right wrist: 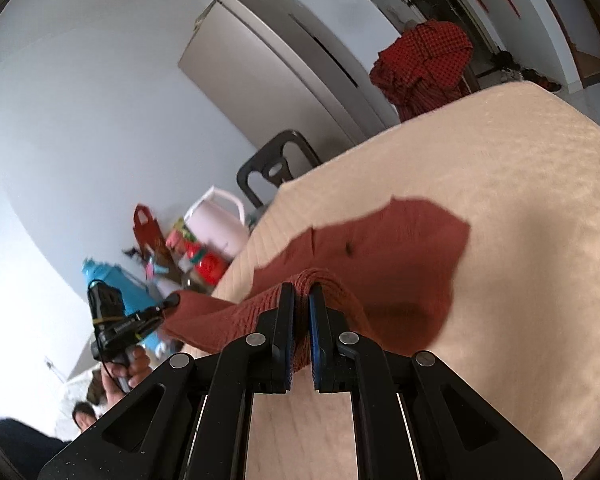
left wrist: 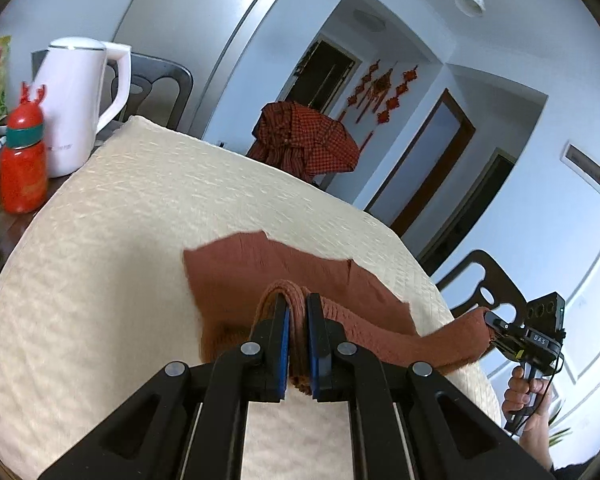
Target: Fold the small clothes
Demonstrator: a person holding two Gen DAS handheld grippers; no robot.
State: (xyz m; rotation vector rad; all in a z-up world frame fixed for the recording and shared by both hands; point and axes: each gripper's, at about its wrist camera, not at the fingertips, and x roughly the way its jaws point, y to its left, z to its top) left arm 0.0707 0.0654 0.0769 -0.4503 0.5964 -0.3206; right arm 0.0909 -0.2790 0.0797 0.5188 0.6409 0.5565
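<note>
You are holding the rust-brown garment (left wrist: pixel 260 264) by its ribbed waistband, one end in each set of tongs. Your left tongs (left wrist: pixel 298 344) are nearly closed, their blue pads pinching a doubled-over bunch of the band that is arching up just ahead of the fingertips. Your right tongs (right wrist: pixel 300 336) are clamping down the same way on the other end, with the band looping over the tips and a strip of it hanging down between the pads.

Between the two tongs the waistband is stretching as a raised strip, lifted off the cream quilted surface (left wrist: pixel 100 240). Ahead of both tongs the rest of the garment is draping down and lying flat on that surface, its far edge ragged-looking and its corners spread outward.

In the left wrist view your right tongs (left wrist: pixel 492 322) are showing off to the right of the left tongs, gripping the band's end, with your right hand (left wrist: pixel 526 396) wrapped around the handle below. In the right wrist view your left tongs (right wrist: pixel 172 302) are sitting to the left, closed on the cloth, with your left hand (right wrist: pixel 130 368) under them.

Beyond and left of the left tongs, a white kettle (left wrist: pixel 80 108) and a red bottle (left wrist: pixel 23 160) are standing at the surface's edge. Far ahead, a red checked cloth (left wrist: pixel 304 140) is draped over something past the surface.
</note>
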